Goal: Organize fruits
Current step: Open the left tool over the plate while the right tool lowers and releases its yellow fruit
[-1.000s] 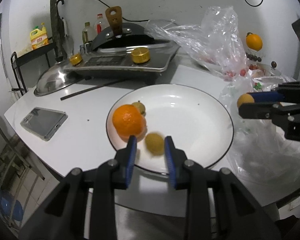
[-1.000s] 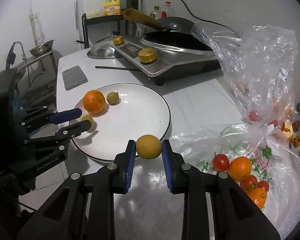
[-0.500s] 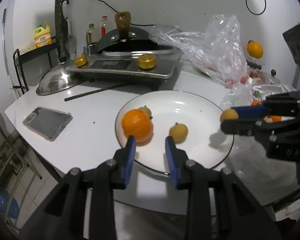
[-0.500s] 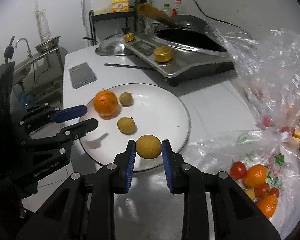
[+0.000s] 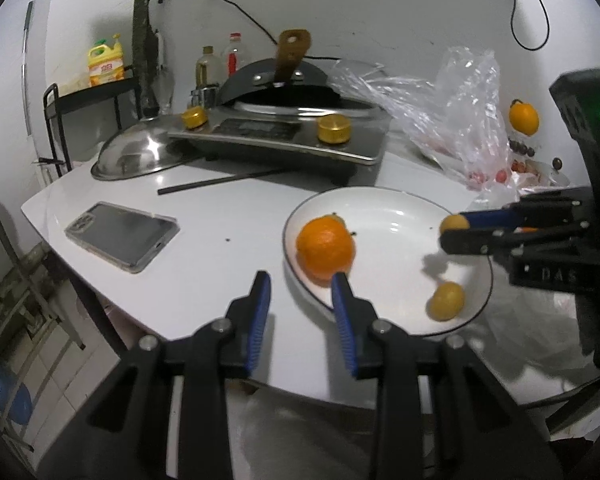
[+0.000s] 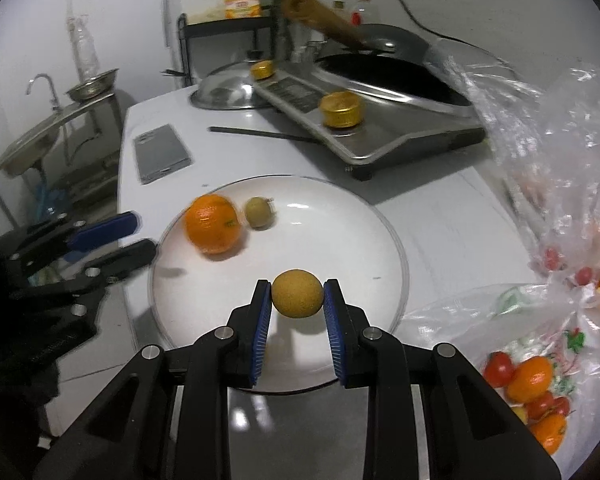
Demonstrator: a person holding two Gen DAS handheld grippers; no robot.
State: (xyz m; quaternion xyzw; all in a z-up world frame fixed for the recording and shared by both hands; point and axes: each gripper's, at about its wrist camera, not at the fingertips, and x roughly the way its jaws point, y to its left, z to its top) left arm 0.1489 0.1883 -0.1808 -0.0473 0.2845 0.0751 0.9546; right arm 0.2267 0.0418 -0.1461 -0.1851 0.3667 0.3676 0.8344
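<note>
Over the near part of the white plate (image 6: pixel 332 232) my right gripper (image 6: pixel 297 292) is shut on a small round yellow-brown fruit (image 6: pixel 297 294). In the left wrist view the same gripper (image 5: pixel 452 230) reaches in from the right with that fruit (image 5: pixel 454 223) at its tips. An orange (image 5: pixel 326 246) and another small fruit (image 5: pixel 445 301) lie on the plate (image 5: pixel 392 232). A third small fruit (image 6: pixel 259 212) sits beside the orange (image 6: pixel 213 224). My left gripper (image 5: pixel 300 284) stands open and empty just off the plate's left rim, also seen from the right wrist view (image 6: pixel 142 234).
A phone (image 5: pixel 122 236) lies left of the plate. A stove with a pan (image 5: pixel 280 136), a steel lid (image 5: pixel 140 156) and a black chopstick (image 5: pixel 224 180) stand behind. Plastic bags with tomatoes and oranges (image 6: pixel 532 376) crowd the right side. The table's edge runs just under my left gripper.
The small fruit between the left jaws a second ago now lies on the plate, and the left gripper has drawn back leftward. The right gripper carried its fruit from the bag side over the plate.
</note>
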